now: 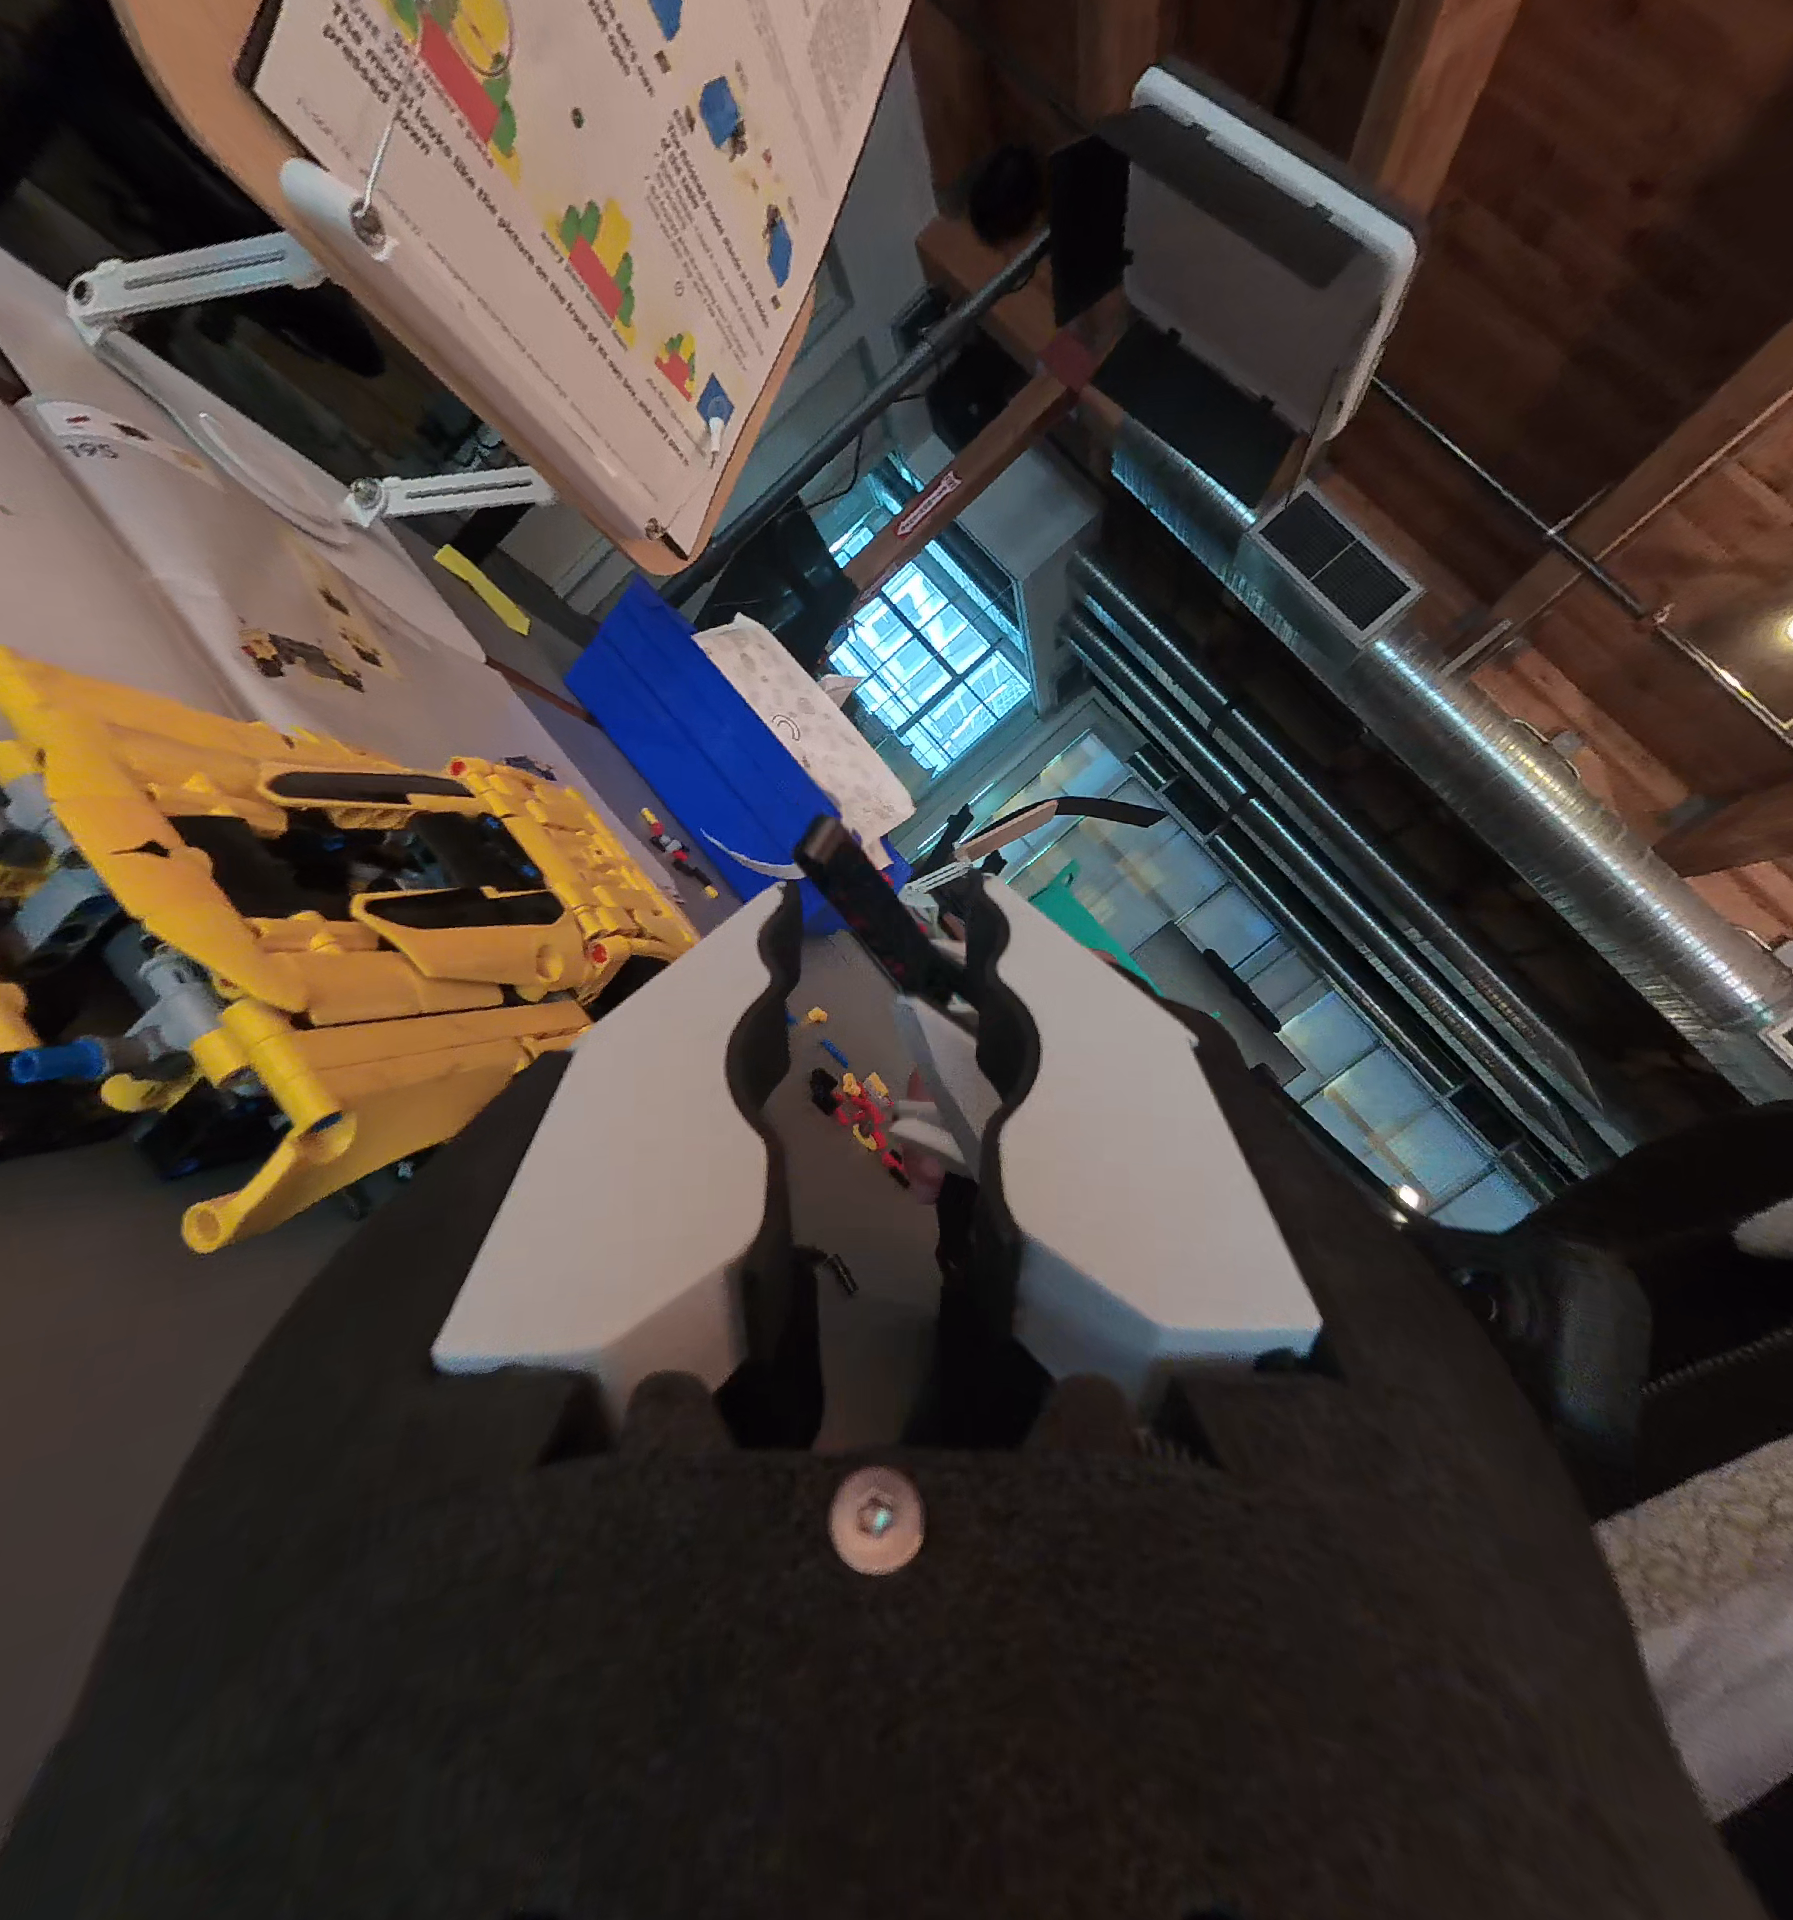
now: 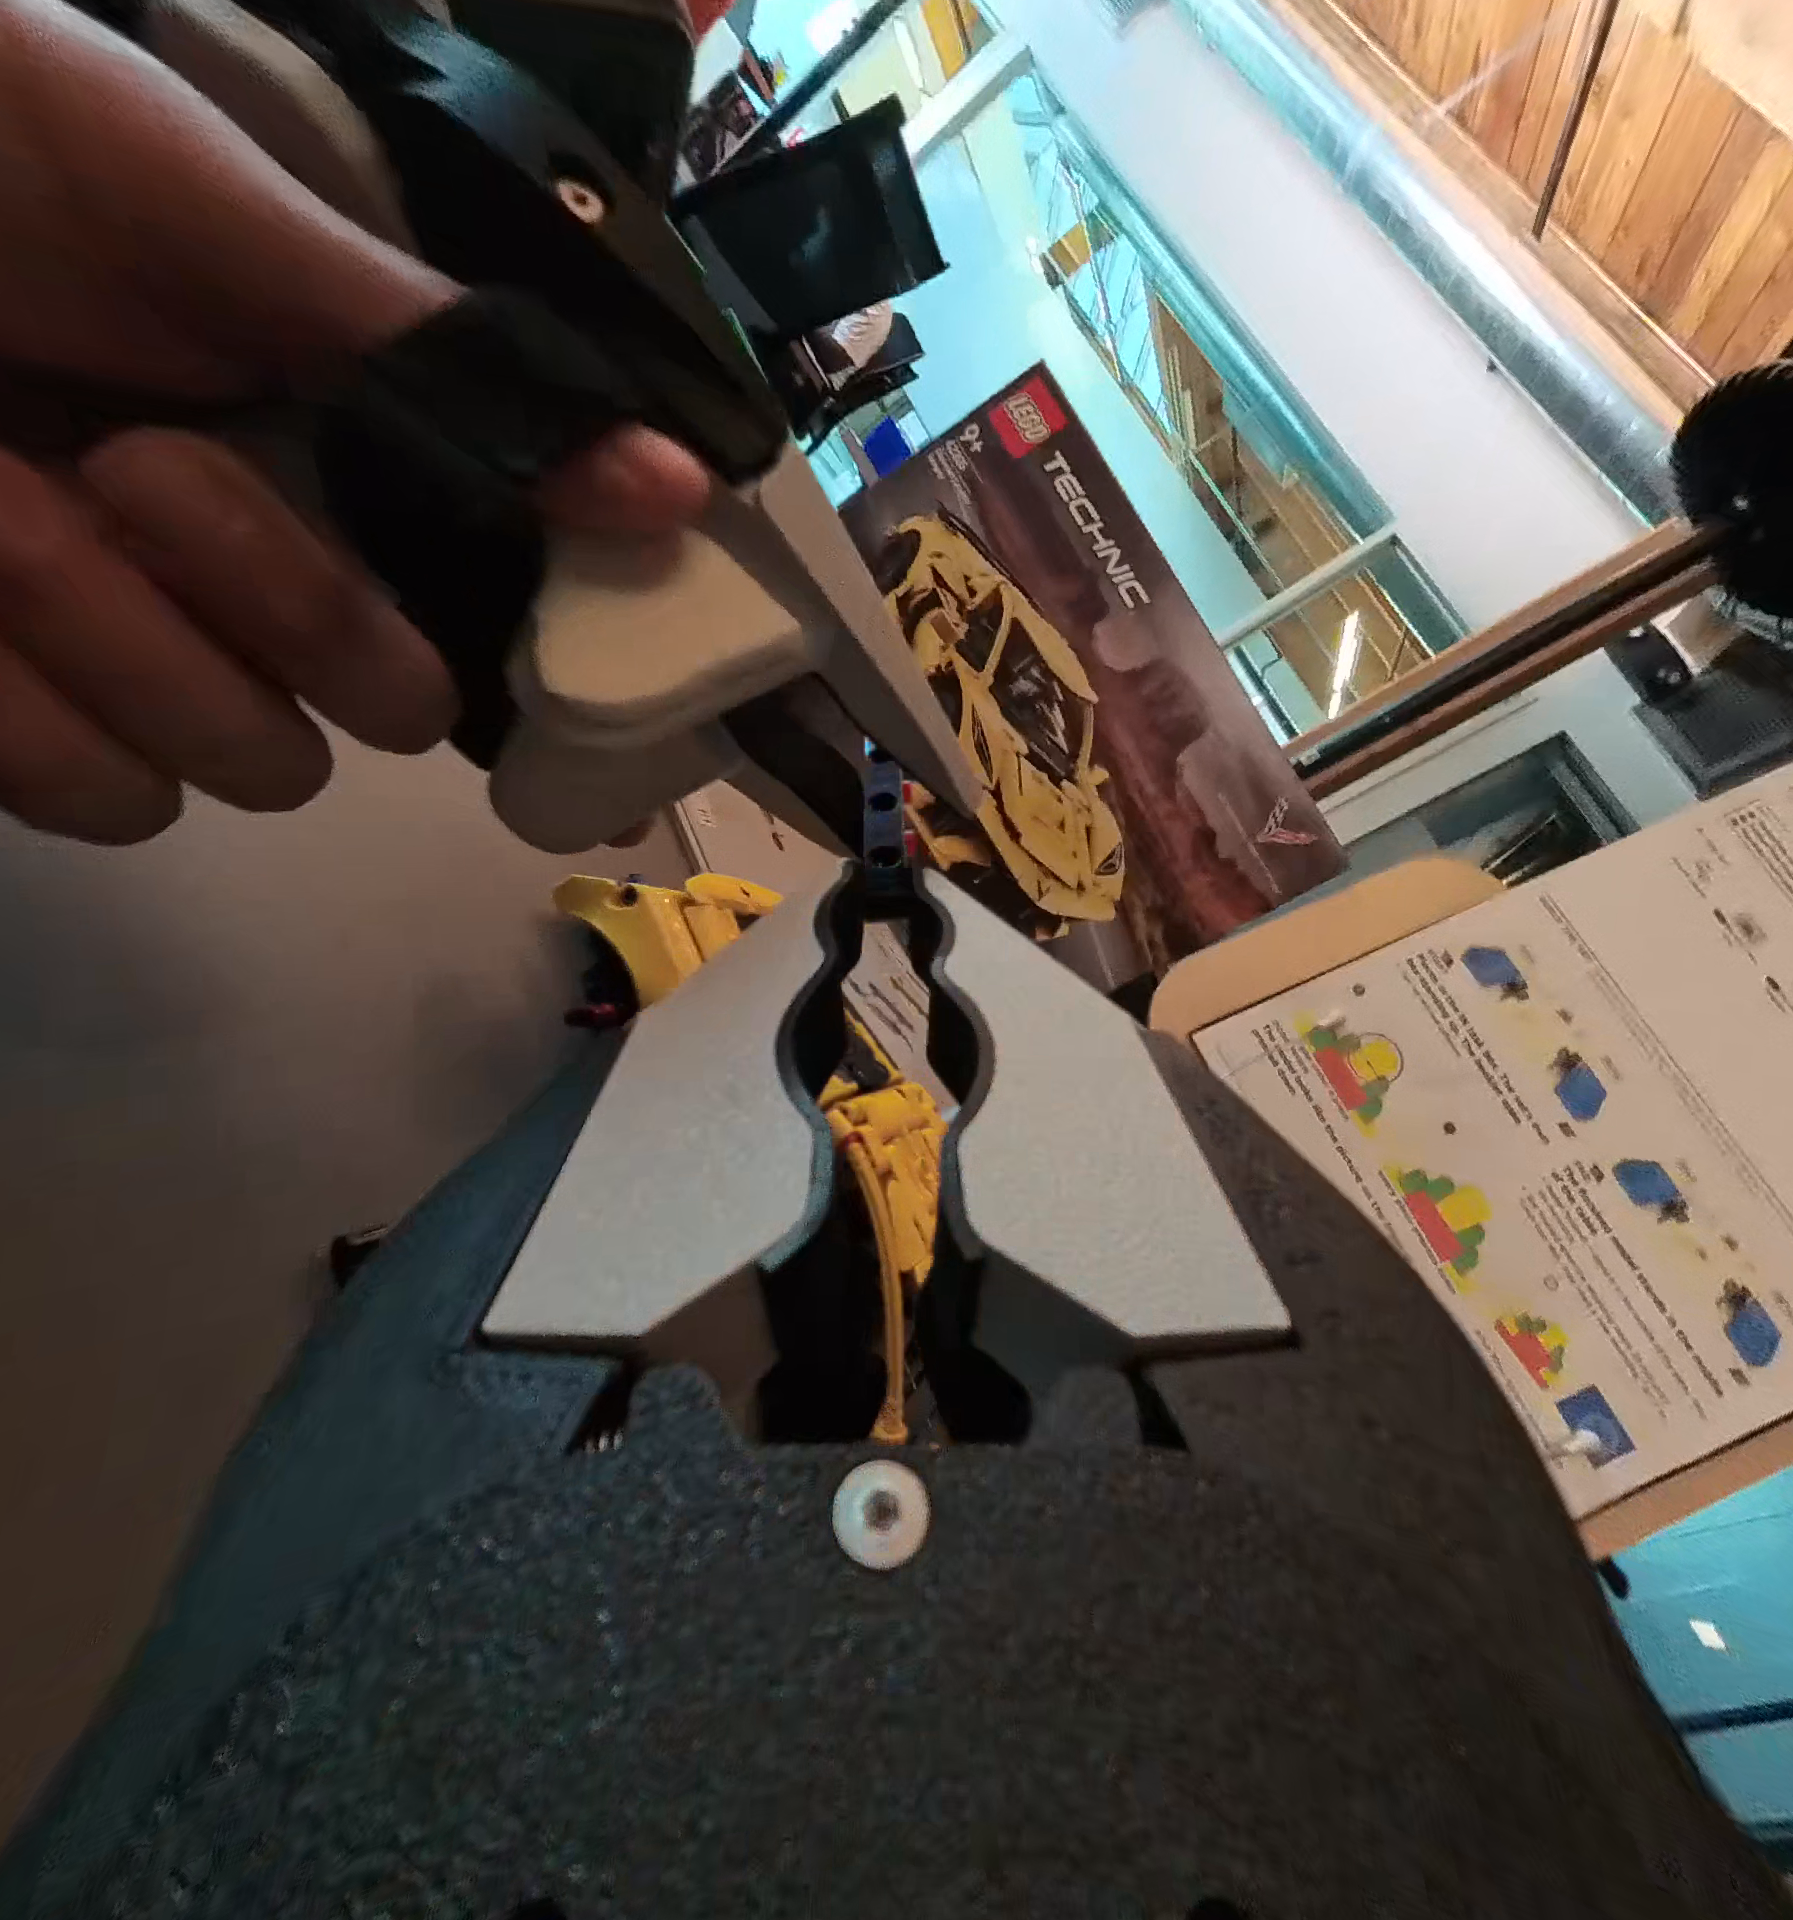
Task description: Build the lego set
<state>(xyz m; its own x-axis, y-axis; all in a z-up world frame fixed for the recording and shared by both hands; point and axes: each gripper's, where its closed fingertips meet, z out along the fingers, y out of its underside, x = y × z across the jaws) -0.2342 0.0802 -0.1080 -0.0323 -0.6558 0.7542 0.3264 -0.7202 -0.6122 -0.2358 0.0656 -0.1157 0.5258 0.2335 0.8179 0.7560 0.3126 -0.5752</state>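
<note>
A black beam with red pins point(image 1: 861, 904) crosses at a slant between the pads of my left gripper point(image 1: 879, 894), which is closed on it. My right gripper point(image 2: 884, 883) is shut on the lower end of the same beam point(image 2: 881, 821). One of the right gripper's grey fingers point(image 1: 933, 1081) shows low between my left fingers. In the right wrist view, the left gripper's fingers point(image 2: 850, 665) reach down to the beam from the upper left, held by a hand point(image 2: 144, 520). The partly built yellow car point(image 1: 352, 935) lies on the grey table to the left, and it also shows behind my right gripper point(image 2: 663, 925).
An open instruction booklet point(image 1: 248, 582) lies beyond the car. A board with a printed sheet point(image 1: 580, 239) point(image 2: 1546, 1143) stands on an arm. A blue bin point(image 1: 684, 727) sits behind, and loose small parts point(image 1: 861, 1112) are scattered on the table. The set's box point(image 2: 1079, 707) stands upright. Only a small space, under 4 cm, lies between the two pairs of fingers.
</note>
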